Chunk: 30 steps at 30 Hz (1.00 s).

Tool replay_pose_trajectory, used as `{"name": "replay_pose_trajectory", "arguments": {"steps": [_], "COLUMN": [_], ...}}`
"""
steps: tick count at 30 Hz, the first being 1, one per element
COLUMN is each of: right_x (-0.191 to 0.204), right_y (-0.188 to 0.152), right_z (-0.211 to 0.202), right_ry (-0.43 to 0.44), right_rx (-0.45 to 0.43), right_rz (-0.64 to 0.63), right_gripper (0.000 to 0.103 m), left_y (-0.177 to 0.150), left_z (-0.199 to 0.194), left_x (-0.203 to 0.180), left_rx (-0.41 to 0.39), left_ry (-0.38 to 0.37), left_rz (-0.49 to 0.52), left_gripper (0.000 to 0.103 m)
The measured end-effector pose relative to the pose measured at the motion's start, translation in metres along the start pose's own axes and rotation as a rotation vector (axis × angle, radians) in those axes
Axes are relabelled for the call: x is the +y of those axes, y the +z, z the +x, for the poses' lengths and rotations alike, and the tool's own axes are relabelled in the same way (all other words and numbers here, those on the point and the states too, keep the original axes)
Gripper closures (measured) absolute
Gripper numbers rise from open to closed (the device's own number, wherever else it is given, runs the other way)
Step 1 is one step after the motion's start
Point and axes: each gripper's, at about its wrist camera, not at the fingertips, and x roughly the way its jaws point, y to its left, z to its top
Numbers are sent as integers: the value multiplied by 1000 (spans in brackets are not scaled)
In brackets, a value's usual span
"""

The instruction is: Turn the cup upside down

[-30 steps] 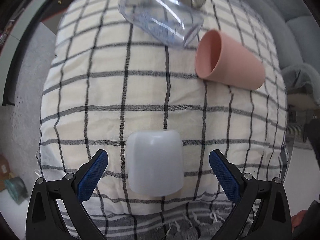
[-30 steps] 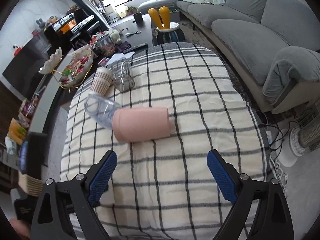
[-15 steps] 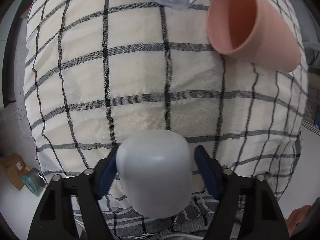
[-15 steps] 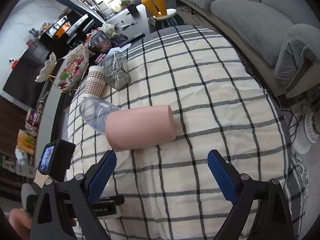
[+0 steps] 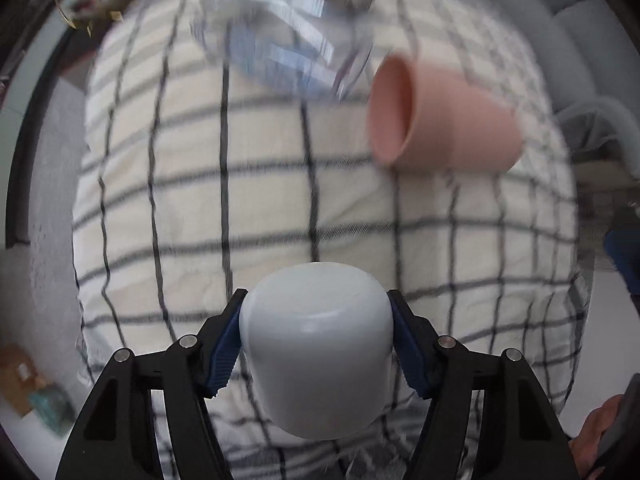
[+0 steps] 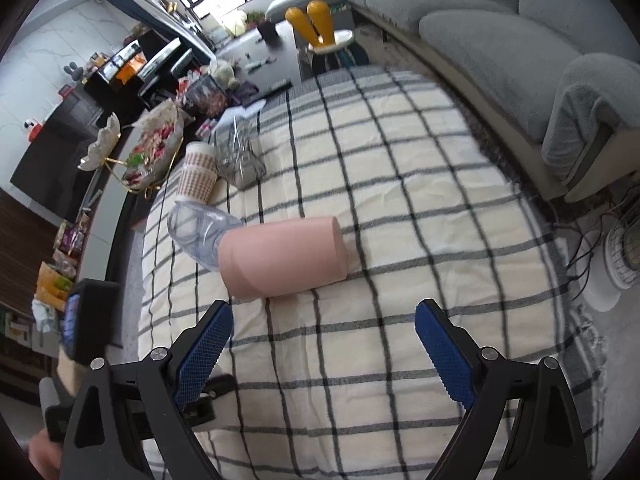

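My left gripper [image 5: 316, 344] is shut on a white cup [image 5: 316, 348], its closed base facing the camera, held above the near edge of the checked tablecloth [image 5: 280, 184]. A pink cup [image 5: 440, 124] lies on its side at the upper right, mouth to the left; it also shows in the right wrist view [image 6: 284, 256]. My right gripper [image 6: 324, 348] is open and empty, just in front of the pink cup. The left gripper's body [image 6: 88, 328] shows at the left of the right wrist view.
A clear plastic cup [image 5: 280, 40] lies on its side behind the pink cup, also in the right wrist view [image 6: 200, 236]. A patterned paper cup [image 6: 196, 172] and a clear glass [image 6: 238, 156] stand farther back. A grey sofa [image 6: 520, 40] is on the right, a fan heater [image 6: 624, 244] on the floor.
My left gripper closed on the white cup and lifted it off the cloth. My right gripper moved closer to the pink cup and stayed open.
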Motion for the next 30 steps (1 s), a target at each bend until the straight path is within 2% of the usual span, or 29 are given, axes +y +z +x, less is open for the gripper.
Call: {"name": "replay_pose_trajectory", "arguments": {"steps": [3, 6, 7, 9, 12, 15, 20, 30], "right_x": [-5, -10, -12, -15, -21, -29, -44, -48], "right_y": [-4, -14, -16, -23, -32, -40, -47, -52], "right_z": [-9, -15, -16, -16, -19, -25, -29, -27], "right_ry": [-14, -52, -63, -75, -105, -137, -165, -155], "right_rx": [-27, -56, -59, -58, -61, -70, -69, -39], "right_rz": [-7, -23, -28, -34, -49, -50, -22, -6], "right_gripper": [10, 10, 10, 10, 10, 10, 10, 10], "left_y": [-15, -16, -19, -23, -23, -23, -27, -42], "left_z": [-23, -35, -36, -33, -21, -5, 8, 28], "left_x": [-2, -2, 2, 5, -6, -34, -52, -61], "left_rx": [-194, -444, -503, -603, -701, -737, -795, -759], "left_ry": [-20, 2, -7, -41, -56, -43, -3, 45], "left_rz": [19, 47, 47, 31, 32, 64, 130, 138], "left_gripper": [36, 36, 36, 36, 36, 36, 36, 36]}}
